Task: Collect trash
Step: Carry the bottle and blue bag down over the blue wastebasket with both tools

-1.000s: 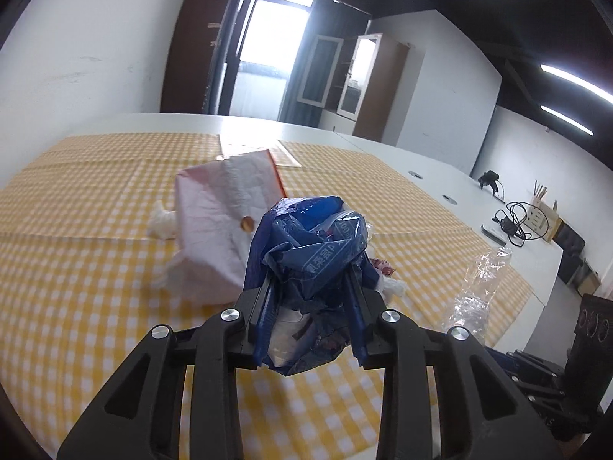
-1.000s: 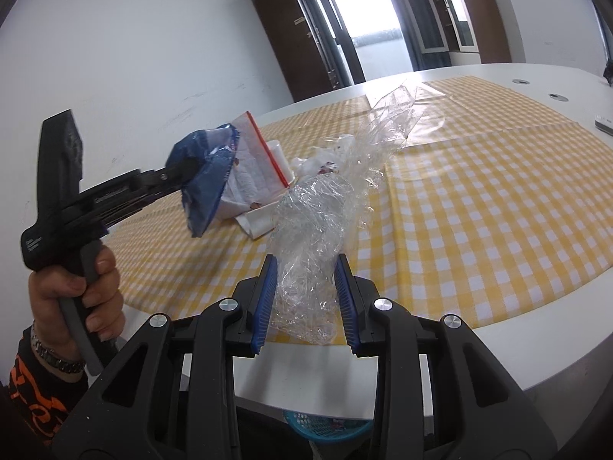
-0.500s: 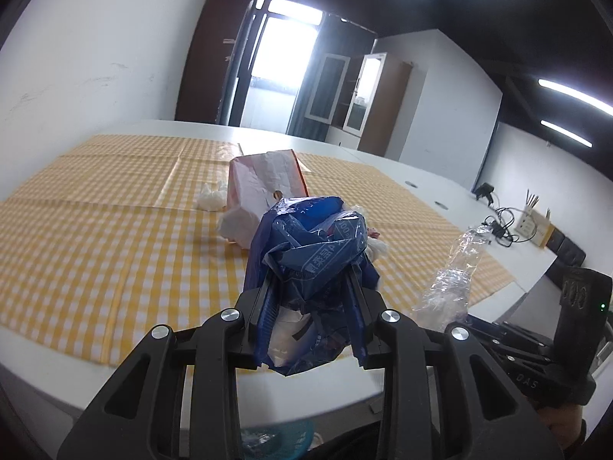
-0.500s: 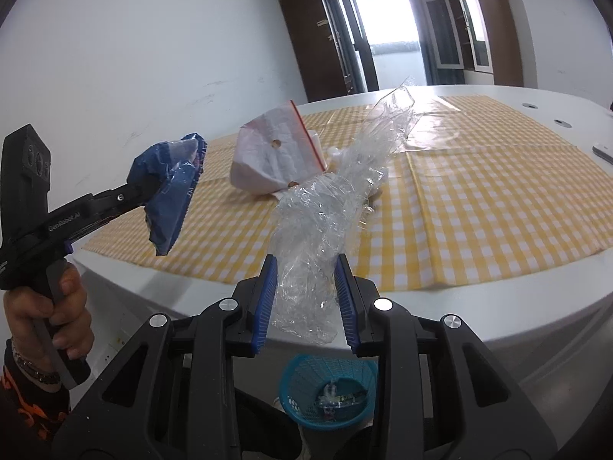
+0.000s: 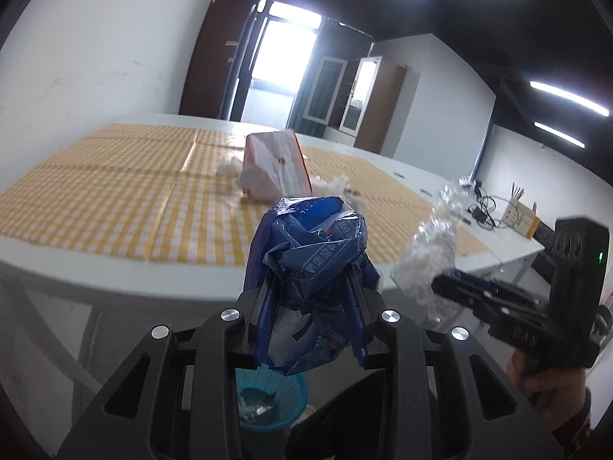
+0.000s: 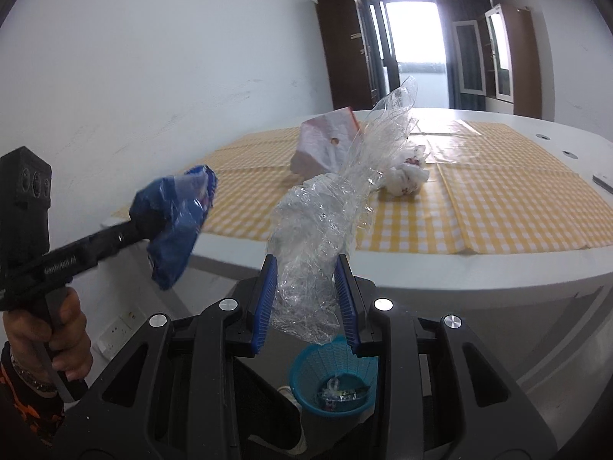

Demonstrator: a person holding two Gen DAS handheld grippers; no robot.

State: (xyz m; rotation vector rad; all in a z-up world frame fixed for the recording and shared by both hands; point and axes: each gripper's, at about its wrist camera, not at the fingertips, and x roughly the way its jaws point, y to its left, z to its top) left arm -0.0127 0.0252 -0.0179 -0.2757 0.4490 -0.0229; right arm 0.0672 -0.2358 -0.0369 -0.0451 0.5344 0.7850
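I see a crumpled blue plastic bag [image 5: 312, 264] and a crinkled clear plastic wrapper [image 6: 325, 230], both held above the blue mesh basket [image 6: 332, 375]. A white zip bag [image 6: 325, 143] and crumpled tissue [image 6: 408, 176] lie beyond the basket, on the worktop [image 6: 498, 191].

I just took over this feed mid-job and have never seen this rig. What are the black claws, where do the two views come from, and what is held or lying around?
No robot here: a person carries a handheld two-finger gripper in each hand, and each has a fisheye camera looking forward along its fingers.

The left wrist view shows the left gripper shut on a crumpled blue plastic bag. The right wrist view shows the right gripper shut on a wad of clear plastic film. Each view also catches the other gripper from the side.

Both are off the table edge, above a blue basket on the floor that already holds trash. On the yellow checked tablecloth remain a white pouch with a red edge and crumpled tissue.
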